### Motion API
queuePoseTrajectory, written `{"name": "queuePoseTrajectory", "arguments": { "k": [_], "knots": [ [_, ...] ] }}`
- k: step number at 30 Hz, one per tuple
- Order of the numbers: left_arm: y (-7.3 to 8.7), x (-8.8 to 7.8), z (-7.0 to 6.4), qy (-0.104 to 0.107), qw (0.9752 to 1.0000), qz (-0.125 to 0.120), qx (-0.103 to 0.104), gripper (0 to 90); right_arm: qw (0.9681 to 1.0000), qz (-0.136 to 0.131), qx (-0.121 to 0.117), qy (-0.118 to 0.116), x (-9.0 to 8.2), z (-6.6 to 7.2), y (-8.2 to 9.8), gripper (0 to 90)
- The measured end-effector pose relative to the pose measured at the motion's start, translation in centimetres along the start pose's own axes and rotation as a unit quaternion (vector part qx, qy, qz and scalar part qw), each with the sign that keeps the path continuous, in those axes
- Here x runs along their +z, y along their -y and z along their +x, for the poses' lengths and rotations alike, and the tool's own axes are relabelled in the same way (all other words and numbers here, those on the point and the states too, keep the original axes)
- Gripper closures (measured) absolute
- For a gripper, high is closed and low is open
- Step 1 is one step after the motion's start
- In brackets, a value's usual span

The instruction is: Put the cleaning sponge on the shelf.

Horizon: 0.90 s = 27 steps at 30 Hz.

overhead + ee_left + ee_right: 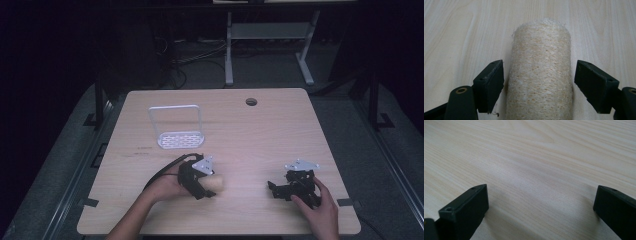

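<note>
A tan, rough-fibred loofah roll lies on the wooden table, end toward the camera in the left gripper view. My left gripper is open around it, one black jaw on each side; the left jaw is very near the roll and a gap shows at the right jaw. In the high view the roll pokes out to the right of the left gripper near the table's front. My right gripper rests at the front right, pointing left. Its jaws stand wide open over bare wood in the right gripper view.
A white wire rack with a perforated base stands at the back left of the table. A round cable hole sits near the far edge. Beyond the table are a dark floor and a white desk frame.
</note>
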<state>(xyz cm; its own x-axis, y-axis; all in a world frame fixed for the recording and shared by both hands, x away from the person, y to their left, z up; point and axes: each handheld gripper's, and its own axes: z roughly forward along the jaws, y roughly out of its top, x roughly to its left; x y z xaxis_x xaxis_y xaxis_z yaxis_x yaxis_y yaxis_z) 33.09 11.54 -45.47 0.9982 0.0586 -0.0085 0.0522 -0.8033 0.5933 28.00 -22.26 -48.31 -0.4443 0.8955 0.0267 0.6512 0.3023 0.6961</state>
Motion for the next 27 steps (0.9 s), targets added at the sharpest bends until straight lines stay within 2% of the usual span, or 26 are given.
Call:
{"name": "queuePoseTrajectory", "arguments": {
  "k": [6,13,21,27],
  "knots": [
    [0.04,0.03,-0.01,0.002,1.0,0.003,0.001,27.5,1.0,0.0,0.0,0.0,0.0,0.0,0.0,0.0],
    [0.12,-0.08,0.02,0.001,1.0,-0.003,0.0,39.9,1.0,0.0,0.0,0.0,0.0,0.0,0.0,0.0],
    [0.17,-0.13,0.05,0.0,1.0,-0.003,-0.006,40.7,1.0,0.0,0.0,0.0,0.0,0.0,0.0,0.0],
    [0.17,-0.14,-0.12,-0.003,0.9997,-0.005,-0.023,40.9,1.0,0.0,0.0,0.0,0.0,0.0,0.0,0.0]
  ]
}}
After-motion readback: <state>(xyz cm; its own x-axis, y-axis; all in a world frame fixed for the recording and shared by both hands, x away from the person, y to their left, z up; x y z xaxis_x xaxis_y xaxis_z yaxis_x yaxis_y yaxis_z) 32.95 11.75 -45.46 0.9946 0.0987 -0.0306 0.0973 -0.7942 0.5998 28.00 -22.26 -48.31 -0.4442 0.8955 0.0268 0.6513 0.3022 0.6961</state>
